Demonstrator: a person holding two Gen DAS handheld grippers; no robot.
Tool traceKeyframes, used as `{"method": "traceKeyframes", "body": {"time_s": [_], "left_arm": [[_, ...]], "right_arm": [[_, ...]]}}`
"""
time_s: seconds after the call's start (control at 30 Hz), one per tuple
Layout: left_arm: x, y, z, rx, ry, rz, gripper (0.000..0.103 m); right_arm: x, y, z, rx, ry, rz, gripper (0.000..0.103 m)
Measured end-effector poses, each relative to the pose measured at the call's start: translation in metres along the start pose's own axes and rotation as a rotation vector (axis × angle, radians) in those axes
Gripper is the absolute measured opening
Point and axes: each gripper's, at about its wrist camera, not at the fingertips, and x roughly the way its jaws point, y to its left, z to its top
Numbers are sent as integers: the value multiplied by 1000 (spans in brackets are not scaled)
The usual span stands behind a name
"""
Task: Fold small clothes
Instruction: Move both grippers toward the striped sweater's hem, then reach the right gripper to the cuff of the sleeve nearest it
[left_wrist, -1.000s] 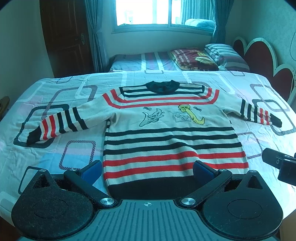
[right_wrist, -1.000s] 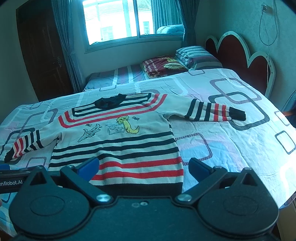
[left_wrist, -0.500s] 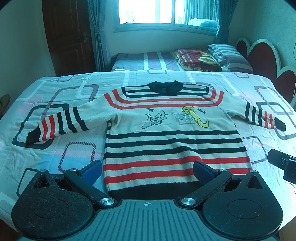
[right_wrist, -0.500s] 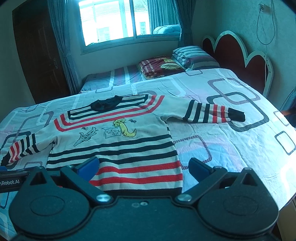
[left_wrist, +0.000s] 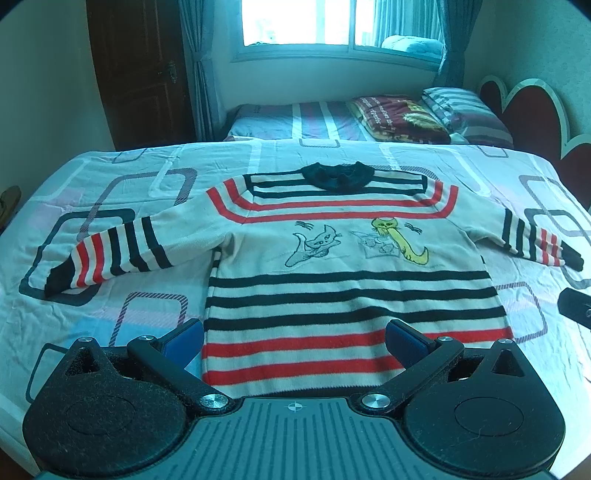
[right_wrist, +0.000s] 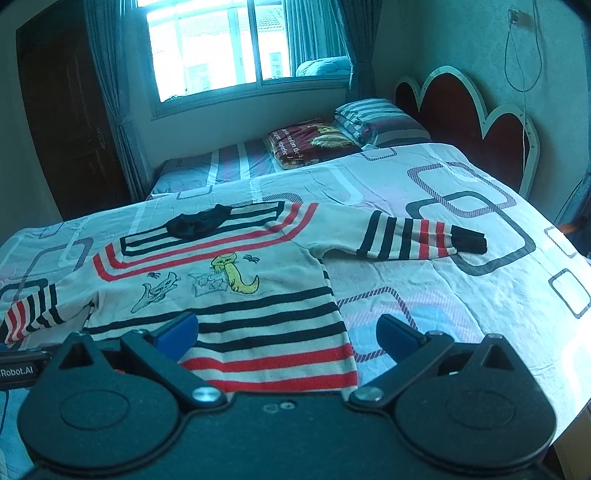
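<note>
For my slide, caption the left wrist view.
Open left gripper above striped sweater spread flat on bed.

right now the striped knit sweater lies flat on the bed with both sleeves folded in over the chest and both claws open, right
Not quite: both sleeves of the striped knit sweater are spread outward, as the left wrist view shows. It does lie flat on the bed, with the left claw and right claw open.

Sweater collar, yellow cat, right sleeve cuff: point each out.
sweater collar (left_wrist: 335, 177), left wrist view, middle of the dark neckband.
yellow cat (right_wrist: 236, 275), right wrist view, its body.
right sleeve cuff (right_wrist: 469, 240), right wrist view, dark end band.
</note>
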Motion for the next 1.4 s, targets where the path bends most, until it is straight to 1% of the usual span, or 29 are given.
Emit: {"method": "traceKeyframes", "body": {"time_s": [0.3, 0.43, 0.63, 0.73, 0.77, 0.83, 0.93, 1.1, 1.4], "left_arm": [[34, -8, 17, 0, 13, 19, 103], [51, -14, 26, -7, 20, 25, 103], [79, -24, 42, -8, 31, 38, 103], [94, -31, 49, -13, 42, 43, 103], [99, -33, 51, -13, 43, 44, 103], [110, -38, 56, -11, 50, 41, 103], [128, -47, 63, -3, 61, 42, 103], [158, -62, 73, 8, 80, 36, 103], [211, -95, 95, 31, 84, 19, 103]], "right_arm": [[33, -10, 12, 18, 2, 0, 101], [51, -14, 19, 25, 12, -1, 96], [77, -24, 30, 25, 26, -7, 93], [92, -31, 37, 40, 34, -12, 89], [98, -33, 38, 45, 39, -14, 87], [109, -40, 42, 60, 48, -9, 82], [127, -52, 45, 89, 63, -15, 81], [160, -76, 48, 129, 91, -60, 81], [221, -129, 48, 229, 158, -138, 73]]}}
